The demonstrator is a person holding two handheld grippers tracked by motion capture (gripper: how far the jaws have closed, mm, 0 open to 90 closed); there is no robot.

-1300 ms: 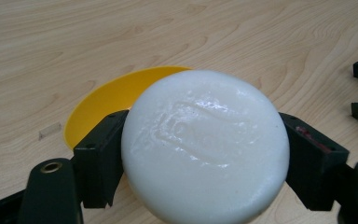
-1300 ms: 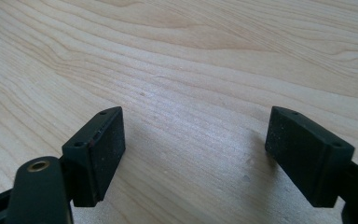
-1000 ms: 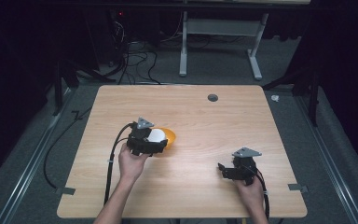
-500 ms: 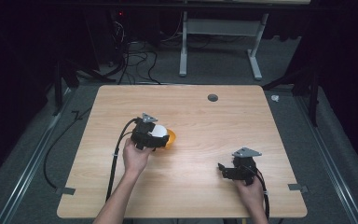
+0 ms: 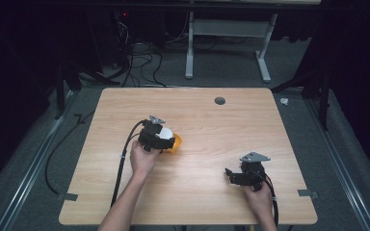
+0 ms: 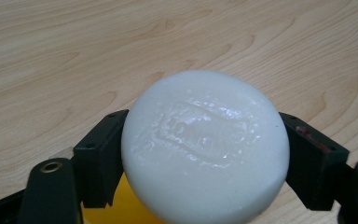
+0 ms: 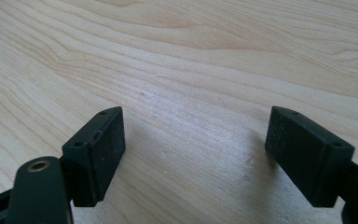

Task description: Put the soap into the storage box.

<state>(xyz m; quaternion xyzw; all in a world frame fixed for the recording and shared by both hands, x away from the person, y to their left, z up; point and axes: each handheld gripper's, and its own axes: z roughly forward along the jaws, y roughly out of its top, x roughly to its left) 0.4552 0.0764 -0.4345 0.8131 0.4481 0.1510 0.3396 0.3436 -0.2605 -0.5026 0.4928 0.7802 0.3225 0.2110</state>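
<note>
L gripper (image 6: 200,154) clamps a round white bar of soap (image 6: 205,149) side to side, just above a shallow orange plastic dish (image 5: 174,143) at mid-table. R gripper (image 7: 193,154), jaws wide & empty, rests well apart on the pale wooden table (image 5: 212,120).

One white soap bar (image 6: 205,151), one yellow dish (image 5: 175,143), two tongs

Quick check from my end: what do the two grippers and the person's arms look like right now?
Both grippers are black, blocky units. The left gripper and right gripper each carry a grey three-cornered plate on top and trail a black cable toward the table's near edge. Their jaws are flat black rectangular pads with small screw holes, and a brass-coloured fitting sits near the base. The forearms are bare; no sleeves are visible.
</note>
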